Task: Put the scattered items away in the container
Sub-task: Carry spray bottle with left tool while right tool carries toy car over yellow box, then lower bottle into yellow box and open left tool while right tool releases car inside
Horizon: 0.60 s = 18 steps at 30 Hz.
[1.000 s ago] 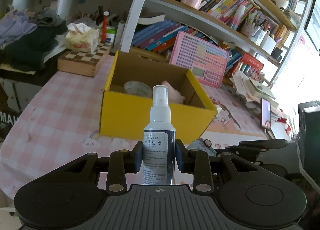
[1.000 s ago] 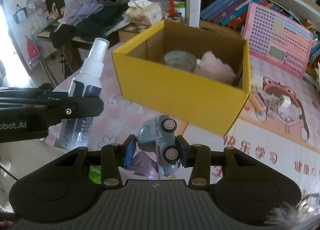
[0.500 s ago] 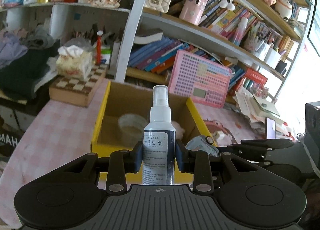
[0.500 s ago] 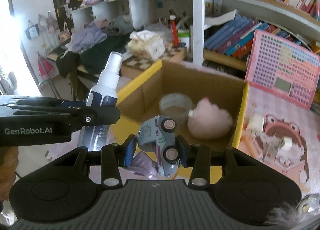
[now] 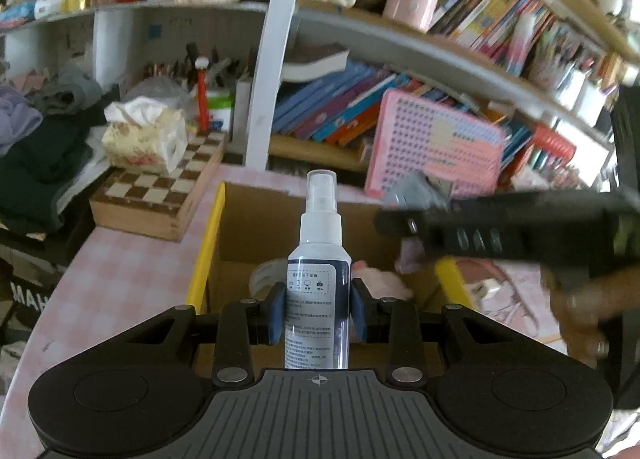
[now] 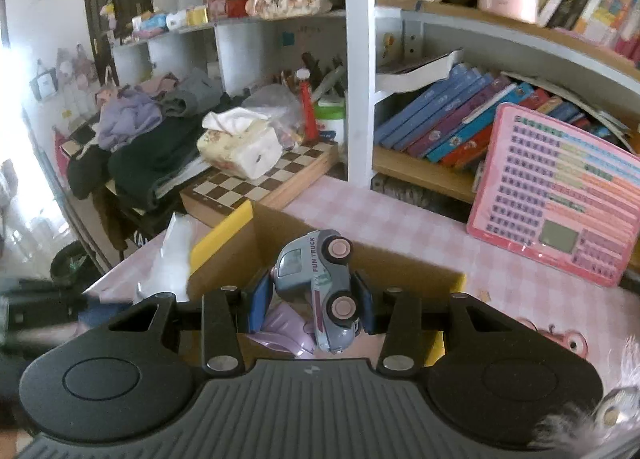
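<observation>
Two tools: your left tool (image 5: pixel 318 315) clamps spray bottle (image 5: pixel 319 283); right tool (image 6: pixel 310 301) clamps toy truck (image 6: pixel 320 287).
Risk: over box (image 5: pixel 206 247), your tools may collide.

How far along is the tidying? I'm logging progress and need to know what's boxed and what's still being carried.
Done: a pink soft item already lies in the yellow cardboard box. In hand: the left gripper is shut on a spray bottle, and the right gripper is shut on a toy truck, both poised over the open box. Left: releasing both inside. Other scattered items can't be judged from these views.
</observation>
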{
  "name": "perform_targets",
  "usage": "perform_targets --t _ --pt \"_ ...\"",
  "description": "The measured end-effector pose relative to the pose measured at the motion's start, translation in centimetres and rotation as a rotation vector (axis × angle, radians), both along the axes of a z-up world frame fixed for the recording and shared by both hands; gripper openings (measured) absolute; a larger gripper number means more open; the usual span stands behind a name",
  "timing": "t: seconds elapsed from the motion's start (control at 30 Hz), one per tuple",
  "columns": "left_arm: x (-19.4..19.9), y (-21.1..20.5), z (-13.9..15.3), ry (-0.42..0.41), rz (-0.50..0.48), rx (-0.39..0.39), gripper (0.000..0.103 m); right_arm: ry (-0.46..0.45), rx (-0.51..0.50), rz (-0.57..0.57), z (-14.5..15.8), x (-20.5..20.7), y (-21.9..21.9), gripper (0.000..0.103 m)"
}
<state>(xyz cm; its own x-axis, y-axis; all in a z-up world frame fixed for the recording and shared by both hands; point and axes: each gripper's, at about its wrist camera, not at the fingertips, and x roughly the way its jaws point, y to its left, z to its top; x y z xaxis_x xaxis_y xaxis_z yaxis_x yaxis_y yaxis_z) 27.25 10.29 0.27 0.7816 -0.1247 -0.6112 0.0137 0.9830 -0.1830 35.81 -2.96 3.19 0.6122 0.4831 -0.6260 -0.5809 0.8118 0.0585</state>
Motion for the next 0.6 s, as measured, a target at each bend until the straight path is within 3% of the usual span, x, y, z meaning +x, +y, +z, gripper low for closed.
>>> perform_targets --t 0.3,0.6 --pt "4.7 -0.5 -3.0 0.162 0.041 0.044 0.032 0.212 -0.043 0.044 -4.8 6.6 4.6 0.041" --pt "6.4 -0.1 -5.3 0.268 0.115 0.007 0.032 0.325 -0.083 0.092 -8.2 8.5 6.6 0.041"
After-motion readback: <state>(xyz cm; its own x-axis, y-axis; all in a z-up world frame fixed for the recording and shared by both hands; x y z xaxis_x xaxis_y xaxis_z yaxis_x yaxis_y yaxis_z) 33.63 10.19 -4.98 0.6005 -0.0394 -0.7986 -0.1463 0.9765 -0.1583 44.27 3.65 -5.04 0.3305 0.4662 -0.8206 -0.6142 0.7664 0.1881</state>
